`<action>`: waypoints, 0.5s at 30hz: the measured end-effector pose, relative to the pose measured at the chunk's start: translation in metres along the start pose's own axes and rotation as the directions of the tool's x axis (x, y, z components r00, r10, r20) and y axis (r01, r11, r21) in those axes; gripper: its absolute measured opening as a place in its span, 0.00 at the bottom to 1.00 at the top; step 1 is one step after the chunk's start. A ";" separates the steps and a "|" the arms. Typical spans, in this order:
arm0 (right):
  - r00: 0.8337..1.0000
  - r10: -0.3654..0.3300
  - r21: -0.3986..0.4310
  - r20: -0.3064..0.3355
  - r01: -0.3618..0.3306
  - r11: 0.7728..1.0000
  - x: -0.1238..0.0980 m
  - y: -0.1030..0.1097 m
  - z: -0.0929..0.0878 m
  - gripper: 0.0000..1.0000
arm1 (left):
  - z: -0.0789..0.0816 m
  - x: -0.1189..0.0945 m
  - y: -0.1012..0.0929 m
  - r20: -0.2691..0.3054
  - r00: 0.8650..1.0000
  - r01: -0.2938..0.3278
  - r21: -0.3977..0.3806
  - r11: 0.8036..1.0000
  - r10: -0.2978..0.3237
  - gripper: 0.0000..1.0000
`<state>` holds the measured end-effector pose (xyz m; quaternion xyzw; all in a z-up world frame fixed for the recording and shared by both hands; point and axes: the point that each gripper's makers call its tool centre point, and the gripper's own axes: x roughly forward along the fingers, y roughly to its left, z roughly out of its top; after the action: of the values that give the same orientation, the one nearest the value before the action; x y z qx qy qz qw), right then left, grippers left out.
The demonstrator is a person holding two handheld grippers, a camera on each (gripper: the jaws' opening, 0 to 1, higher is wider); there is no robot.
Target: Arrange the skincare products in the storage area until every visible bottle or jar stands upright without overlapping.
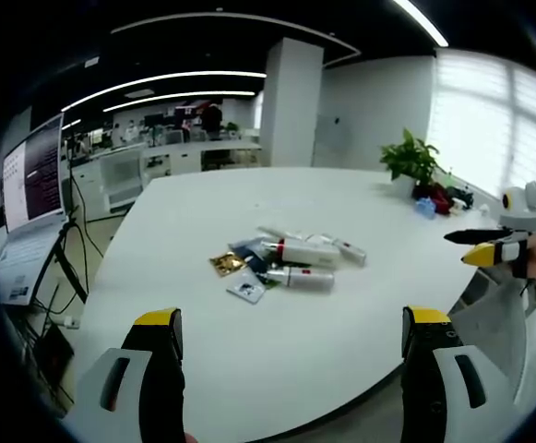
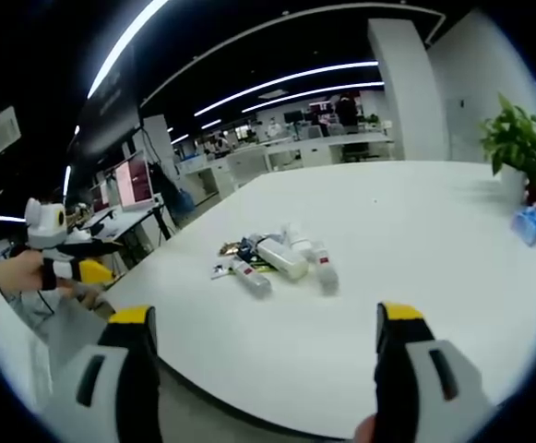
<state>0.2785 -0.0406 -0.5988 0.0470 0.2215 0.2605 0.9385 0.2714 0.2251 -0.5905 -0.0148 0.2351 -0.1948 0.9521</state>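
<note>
No label or writing on the products can be read; a red band shows on the larger white bottle (image 1: 306,251), and lines of text on a monitor (image 1: 31,175) at the room's edge are too small to make out.

The white surface (image 1: 249,351) is large and rounded, standing in an open office with strip lights overhead, a white pillar (image 1: 291,101), desks further back and a bright window. A potted plant (image 1: 411,159) stands on the surface's far part, with red and blue items just beside it.

The skincare products lie in one loose pile near the middle of the surface, none upright: the larger white bottle, a smaller white bottle (image 1: 300,277) just beside it, a slim tube (image 1: 349,249), and flat sachets (image 1: 240,277), one gold, partly under them.

The left gripper (image 1: 291,346) hangs short of the surface's near edge, jaws apart around nothing. The right gripper (image 2: 261,346) likewise hangs off the edge, jaws apart with nothing between them, well apart from the pile.
</note>
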 end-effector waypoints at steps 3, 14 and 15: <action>1.000 -0.001 -0.002 -0.005 0.001 1.000 0.000 0.000 0.000 0.99 | 0.000 0.000 0.000 0.002 1.000 0.000 -0.003 1.000 0.000 0.97; 1.000 0.000 -0.001 -0.019 0.000 1.000 0.004 -0.004 -0.001 0.96 | -0.002 0.006 -0.001 -0.007 1.000 0.012 -0.004 1.000 -0.012 0.97; 1.000 0.000 -0.002 -0.021 0.000 1.000 0.005 -0.005 -0.001 0.96 | -0.002 0.006 -0.001 -0.007 1.000 0.012 -0.006 1.000 -0.012 0.97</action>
<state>0.2841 -0.0422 -0.6024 0.0434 0.2312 0.2614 0.9361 0.2752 0.2222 -0.5947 -0.0181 0.2387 -0.1997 0.9502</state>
